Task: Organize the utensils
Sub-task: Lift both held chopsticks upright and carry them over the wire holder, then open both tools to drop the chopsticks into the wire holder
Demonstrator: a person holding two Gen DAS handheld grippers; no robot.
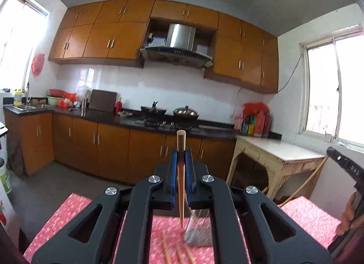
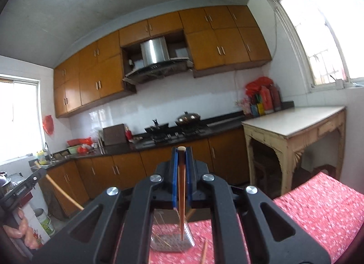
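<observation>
Pointing level toward the far kitchen wall, the left gripper (image 1: 181, 157) has its jaws clenched on a chopstick (image 1: 181, 180), and the right gripper (image 2: 181, 161) is clenched on a second chopstick (image 2: 181, 195). Each chopstick stands nearly upright, thick end up, thin tip down over the wire basket (image 1: 196, 230) on the red-clothed counter (image 1: 68, 214). What the basket holds cannot be told through the blur. Loose chopsticks (image 1: 177, 252) lie on the cloth just near of the basket, their long axes running near to far.
</observation>
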